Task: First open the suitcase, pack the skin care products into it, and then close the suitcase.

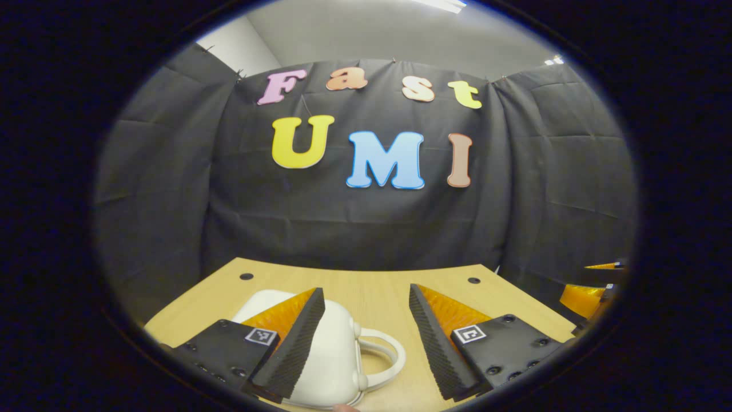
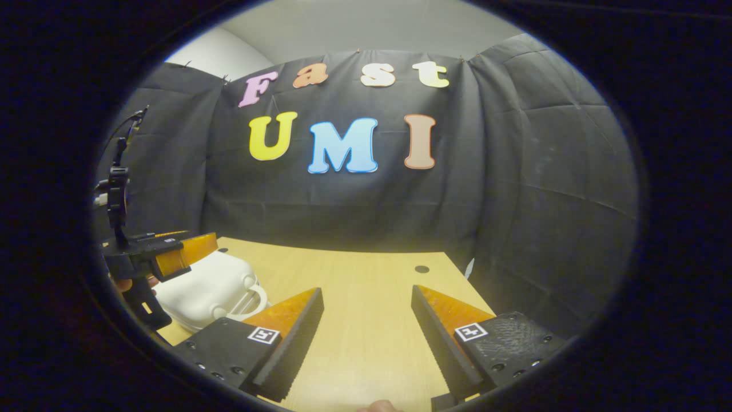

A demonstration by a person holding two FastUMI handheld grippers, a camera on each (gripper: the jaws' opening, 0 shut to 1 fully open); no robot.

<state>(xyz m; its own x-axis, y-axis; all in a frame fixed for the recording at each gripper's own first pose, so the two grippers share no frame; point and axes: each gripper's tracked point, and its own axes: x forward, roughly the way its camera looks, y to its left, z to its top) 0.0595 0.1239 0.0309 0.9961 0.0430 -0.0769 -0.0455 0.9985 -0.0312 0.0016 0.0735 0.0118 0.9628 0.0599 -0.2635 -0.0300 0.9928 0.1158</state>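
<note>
Suitcase (image 1: 329, 355), a small white hard-shell case, lies closed on the wooden table (image 1: 372, 292), at the near left part of the top, with its looped carry handle (image 1: 383, 357) pointing right. In the left gripper view it sits just under and ahead of the left gripper (image 1: 366, 343), whose 2 fingers are spread wide with nothing between them; the left finger hangs over the shell and the handle lies in the gap. Whether that finger touches the shell cannot be told.

By its look the case is rigid, smooth and probably light, so it may slide on the bare wood when pushed. The glossy rounded shell offers poor purchase; the handle, or the seam along the lid's edge, seems the better place to take hold, with the other gripper steadying the body.

In the right gripper view the right gripper (image 2: 366, 337) is likewise apart and empty, over bare table well to the right of the suitcase (image 2: 206, 289); the left gripper (image 2: 171, 254) shows there above the case.

No skin care products can be made out. The table's middle and right are open. The booth wall (image 1: 372, 223) closes the far edge, and the right edge drops off near 1 dark hole (image 2: 421, 269) in the top, so a swinging lid has most room toward the middle.
</note>
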